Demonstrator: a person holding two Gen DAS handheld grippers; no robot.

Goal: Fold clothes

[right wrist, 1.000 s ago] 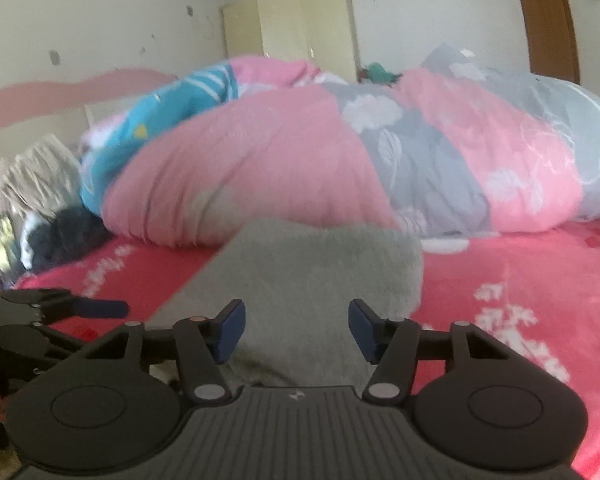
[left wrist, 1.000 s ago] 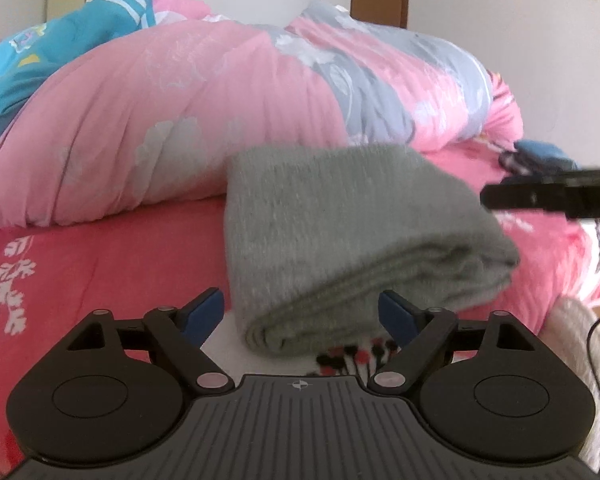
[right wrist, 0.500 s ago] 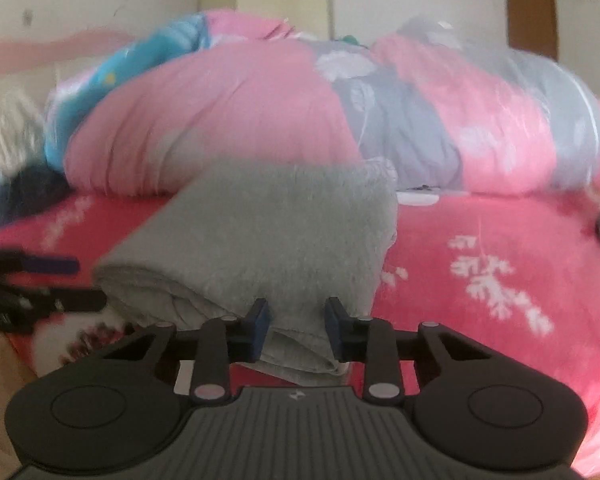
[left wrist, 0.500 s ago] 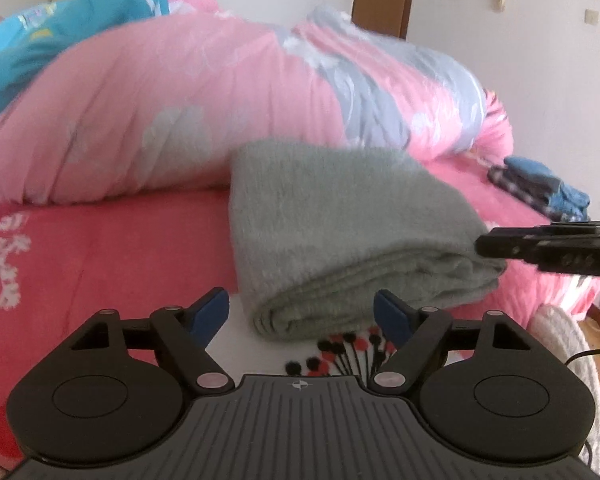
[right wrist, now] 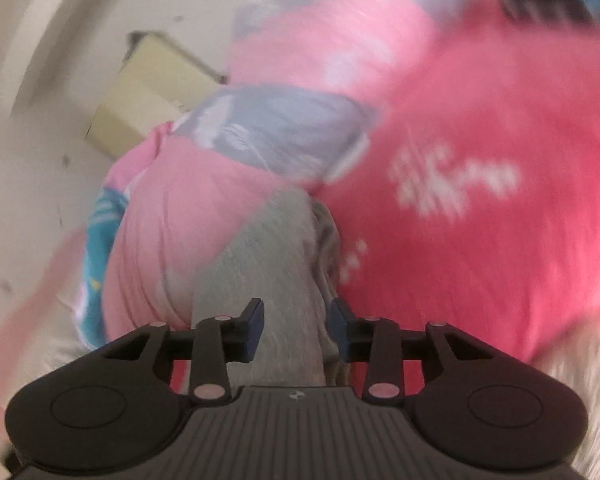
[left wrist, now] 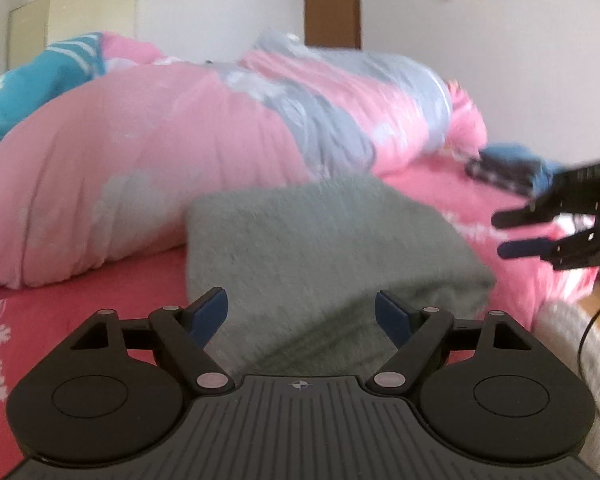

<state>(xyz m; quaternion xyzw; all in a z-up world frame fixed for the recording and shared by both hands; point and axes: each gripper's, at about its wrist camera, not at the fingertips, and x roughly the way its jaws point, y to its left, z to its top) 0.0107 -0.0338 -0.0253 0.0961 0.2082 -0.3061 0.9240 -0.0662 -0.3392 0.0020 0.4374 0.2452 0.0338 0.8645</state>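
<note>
A folded grey garment (left wrist: 320, 248) lies on the red bedsheet (left wrist: 80, 300). My left gripper (left wrist: 300, 312) is open, and the garment's near fold lies between its blue fingertips without touching them. My right gripper (left wrist: 508, 232) hovers at the garment's right edge, rolled on its side with one finger above the other. In the blurred right wrist view the garment (right wrist: 276, 272) runs ahead between the fingers of my right gripper (right wrist: 296, 328). Its jaws are opening and the pads do not press on the cloth.
A bulky pink and grey quilt (left wrist: 180, 160) lies heaped behind the garment. A dark and blue pile of clothes (left wrist: 508, 164) sits at the far right of the bed. A white woolly fabric (left wrist: 572, 340) and a black cable (left wrist: 588, 328) are at the bed's right edge.
My right gripper has rolled onto its side and dropped to the garment's right edge. Its jaws narrowed and then widened a little. My left gripper has come closer to the garment's near fold.
</note>
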